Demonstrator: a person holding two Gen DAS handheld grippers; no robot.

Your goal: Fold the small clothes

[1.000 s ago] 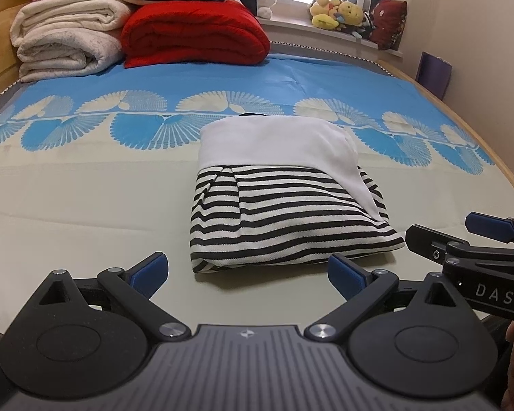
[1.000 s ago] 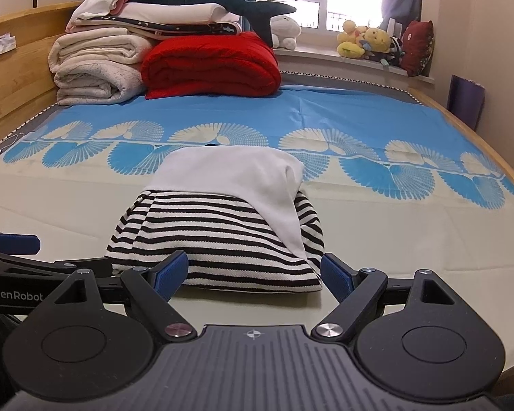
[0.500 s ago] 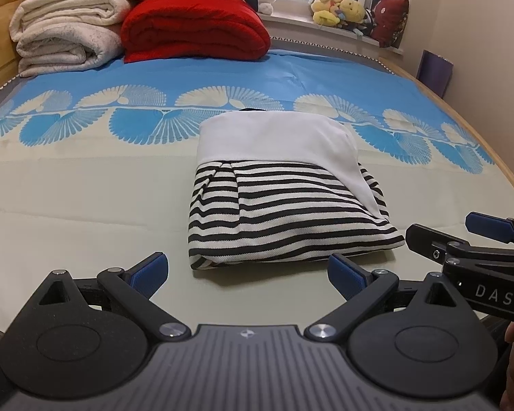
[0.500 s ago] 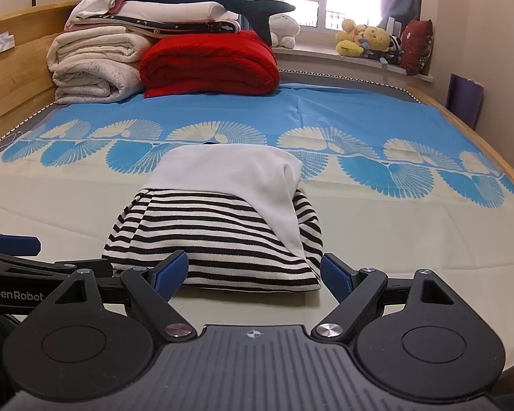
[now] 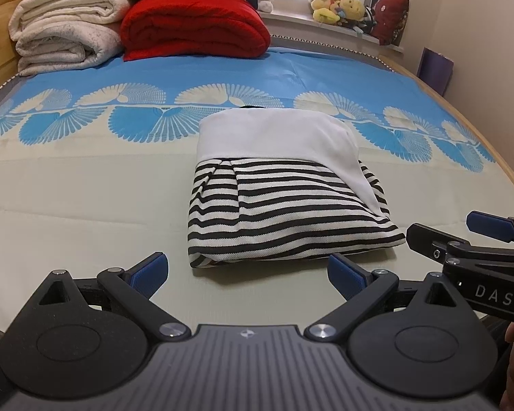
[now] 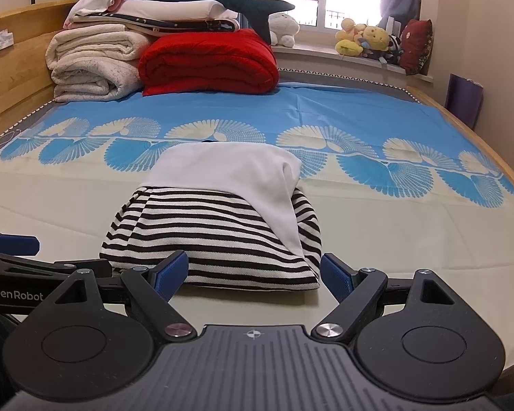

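The folded striped garment [image 5: 284, 212] lies flat at twelve o'clock on the bed [image 5: 85, 198], apparently finished; the left gripper [image 5: 248, 270] and the right gripper [image 6: 253, 272] hover before it, spread and empty

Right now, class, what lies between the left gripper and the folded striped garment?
Only bare bedsheet, in the left wrist view; left gripper is open, short of the striped garment.

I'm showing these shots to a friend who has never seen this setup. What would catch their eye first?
Probably the folded striped garment, black-and-white with a white band on top, lying alone in the middle of the bed, just ahead of both open grippers, the left gripper and the right gripper. Next, the bright red blanket rolled up at the bed's far end beside a stack of cream blankets.
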